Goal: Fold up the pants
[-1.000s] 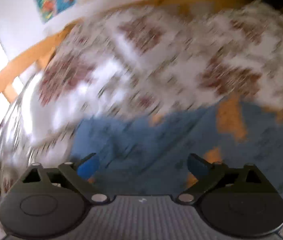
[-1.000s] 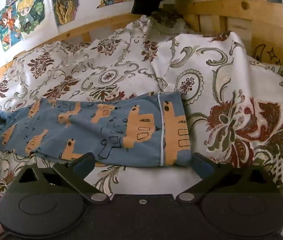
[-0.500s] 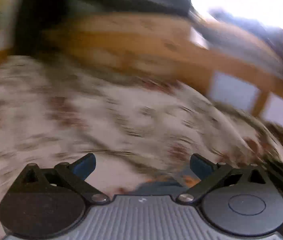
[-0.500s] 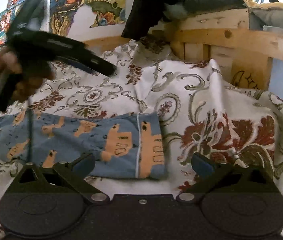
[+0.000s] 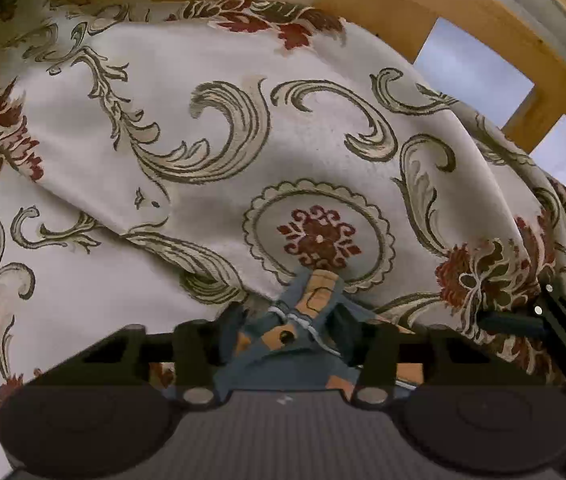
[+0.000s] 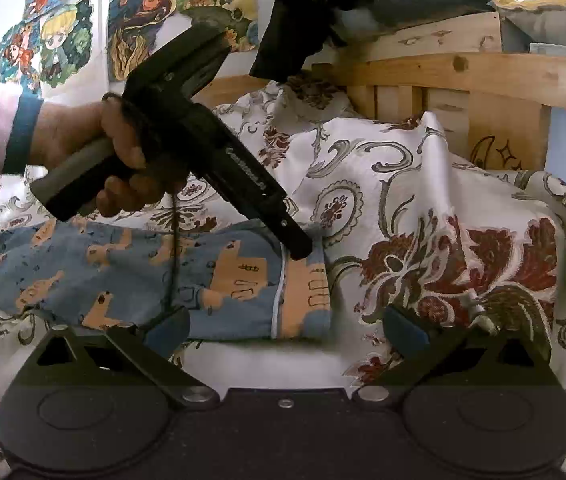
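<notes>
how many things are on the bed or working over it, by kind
pants: 1
bedspread: 1
grippers: 2 (left gripper shut on the pants, right gripper open)
hand: 1
total: 5

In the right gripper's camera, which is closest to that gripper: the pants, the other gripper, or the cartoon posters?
1. Pants: just ahead of the right gripper, left.
2. Left gripper: beyond, pinching the pants' far corner.
3. Posters: on the wall, upper left.
</notes>
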Demonstrator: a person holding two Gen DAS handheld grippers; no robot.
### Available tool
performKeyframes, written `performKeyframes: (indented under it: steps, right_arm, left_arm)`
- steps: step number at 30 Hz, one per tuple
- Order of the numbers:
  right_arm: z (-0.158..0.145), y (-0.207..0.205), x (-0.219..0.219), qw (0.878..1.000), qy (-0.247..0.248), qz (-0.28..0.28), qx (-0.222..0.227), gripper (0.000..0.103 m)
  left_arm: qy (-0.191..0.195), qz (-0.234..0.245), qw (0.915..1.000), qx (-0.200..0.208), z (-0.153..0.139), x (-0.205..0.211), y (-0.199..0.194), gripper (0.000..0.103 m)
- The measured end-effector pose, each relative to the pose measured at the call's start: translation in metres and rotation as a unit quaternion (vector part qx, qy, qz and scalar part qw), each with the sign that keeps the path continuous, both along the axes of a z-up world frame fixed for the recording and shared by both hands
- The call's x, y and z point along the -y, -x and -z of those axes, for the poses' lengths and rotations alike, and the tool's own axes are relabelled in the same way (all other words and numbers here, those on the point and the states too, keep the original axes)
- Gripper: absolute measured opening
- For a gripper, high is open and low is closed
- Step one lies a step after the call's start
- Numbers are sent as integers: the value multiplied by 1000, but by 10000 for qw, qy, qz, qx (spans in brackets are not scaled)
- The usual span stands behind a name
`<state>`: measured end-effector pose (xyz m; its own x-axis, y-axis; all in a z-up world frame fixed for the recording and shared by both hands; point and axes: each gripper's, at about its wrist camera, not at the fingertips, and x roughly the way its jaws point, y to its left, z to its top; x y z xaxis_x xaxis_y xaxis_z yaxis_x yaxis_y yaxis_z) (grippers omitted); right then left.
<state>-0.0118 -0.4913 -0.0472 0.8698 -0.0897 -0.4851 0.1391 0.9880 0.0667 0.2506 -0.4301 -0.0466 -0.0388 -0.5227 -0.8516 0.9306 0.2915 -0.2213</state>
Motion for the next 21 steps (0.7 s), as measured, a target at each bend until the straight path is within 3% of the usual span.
performKeyframes:
  steps: [3,6,9,12,17,21]
  right_arm:
    - [1,2,-2,10000,56,-30,17,102]
    - [1,4,-2,9999,48,-89,11,102]
    - [-2,10,1,9996,-72,-251,54,102]
    - [-10,13,13,9967,-360,-728,39,102]
    - [-35,-2,44,9785,-683,-1926,-261,102]
    - [-43,-32,67,9573,-912,-2682,-582,99]
  left_arm:
    - [29,143,9994,317,-7,-5,14,22]
    - [199,404,9943,968,-15,-21,35,19]
    - [878,1001,9759,1731,-28,-54,68,19]
    - [1387,1294,9579,2153,-39,-89,93,19]
    - [1749,1707,9305,2728,-55,-98,126,19]
    - [1860,1825,9225,2846,-67,-110,141,19]
